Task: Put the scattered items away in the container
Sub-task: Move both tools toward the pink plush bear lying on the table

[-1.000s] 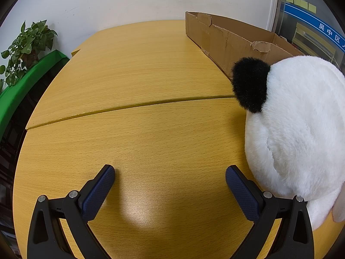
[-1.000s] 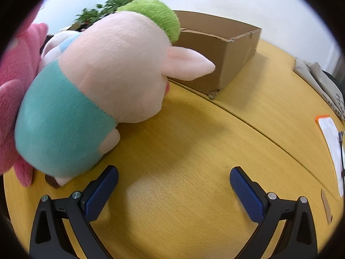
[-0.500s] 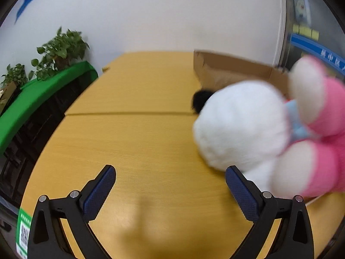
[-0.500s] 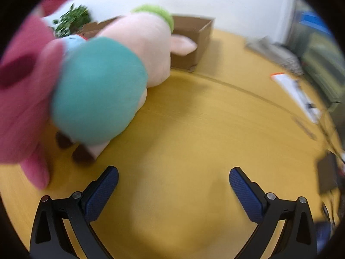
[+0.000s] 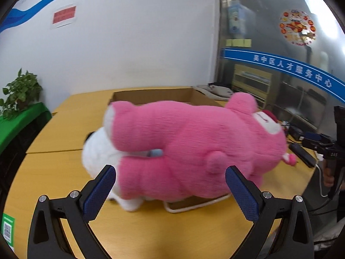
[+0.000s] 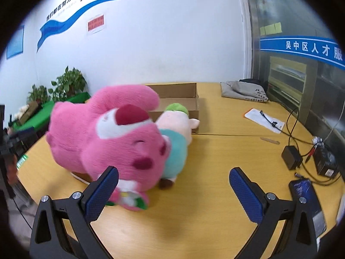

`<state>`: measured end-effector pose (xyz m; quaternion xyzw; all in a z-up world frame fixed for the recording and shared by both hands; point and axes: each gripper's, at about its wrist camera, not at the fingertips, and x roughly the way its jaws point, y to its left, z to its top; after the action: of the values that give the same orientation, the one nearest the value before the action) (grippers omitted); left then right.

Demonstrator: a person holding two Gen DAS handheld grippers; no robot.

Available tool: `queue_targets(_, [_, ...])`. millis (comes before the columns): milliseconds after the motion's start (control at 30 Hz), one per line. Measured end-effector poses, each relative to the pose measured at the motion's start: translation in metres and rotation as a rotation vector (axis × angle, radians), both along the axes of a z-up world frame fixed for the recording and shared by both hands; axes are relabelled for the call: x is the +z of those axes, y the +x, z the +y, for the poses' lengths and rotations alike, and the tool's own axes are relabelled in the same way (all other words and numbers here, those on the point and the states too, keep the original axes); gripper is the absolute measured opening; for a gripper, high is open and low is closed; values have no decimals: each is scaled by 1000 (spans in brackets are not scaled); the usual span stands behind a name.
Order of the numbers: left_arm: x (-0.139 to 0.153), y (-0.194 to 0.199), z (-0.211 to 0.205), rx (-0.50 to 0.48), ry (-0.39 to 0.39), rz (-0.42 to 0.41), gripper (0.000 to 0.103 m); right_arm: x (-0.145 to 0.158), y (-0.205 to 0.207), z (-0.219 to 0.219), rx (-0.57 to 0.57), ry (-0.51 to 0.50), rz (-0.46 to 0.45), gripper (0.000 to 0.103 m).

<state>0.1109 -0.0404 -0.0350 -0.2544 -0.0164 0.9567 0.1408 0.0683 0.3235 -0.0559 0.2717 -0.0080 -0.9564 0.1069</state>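
Three soft toys lie heaped on the table (image 5: 64, 194) just in front of the cardboard box (image 5: 151, 96), and none is inside it yet. A second ago the left gripper's camera sat low beside the white toy, with only that toy and the box edge in sight; now both cameras have pulled up and back, so the whole pile and the open box behind it are in view. That looks like stepping back to choose a first toy, so the tidying has barely begun.

Nearest is the pink bear (image 5: 194, 151), lying on its side across the pile. The white toy (image 5: 97, 151) pokes out on the bear's far-left side, and the pig in the teal shirt (image 6: 179, 138) lies between the bear and the box, its head almost at the box wall.

The left gripper (image 5: 170, 192) has its fingers spread wide, holding nothing, with the bear's body lined up between them though contact cannot be judged. The right gripper (image 6: 173, 191) is equally wide and empty; its left finger (image 6: 101, 192) overlaps the bear's face.
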Motion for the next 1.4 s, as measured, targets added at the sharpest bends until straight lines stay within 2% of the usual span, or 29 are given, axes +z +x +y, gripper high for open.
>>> queue_targets(100, [2, 7, 11, -21, 25, -11, 103, -5, 3, -12, -2, -17, -12, 103])
queue_targets(267, [6, 31, 27, 21, -18, 11, 103, -2, 20, -42, -1, -21, 16, 103])
queue_targets(400, [5, 43, 36, 33, -8, 15, 103, 4, 38, -62, -10, -15, 49, 103])
queue_targets(633, [4, 54, 49, 7, -11, 31, 103, 4, 53, -73, -28, -9, 54, 103])
queue_targets(967, [-6, 39, 56, -21, -1, 2, 103, -5, 56, -70, -83, -59, 74, 103])
queue_targets(1200, [-11, 24, 44, -20, 54, -21, 103, 1, 49, -66, -74, -90, 114, 103])
queue_targets(1400, [-9, -11, 37, -55, 90, -32, 103, -2, 25, -68, -24, -22, 118, 103])
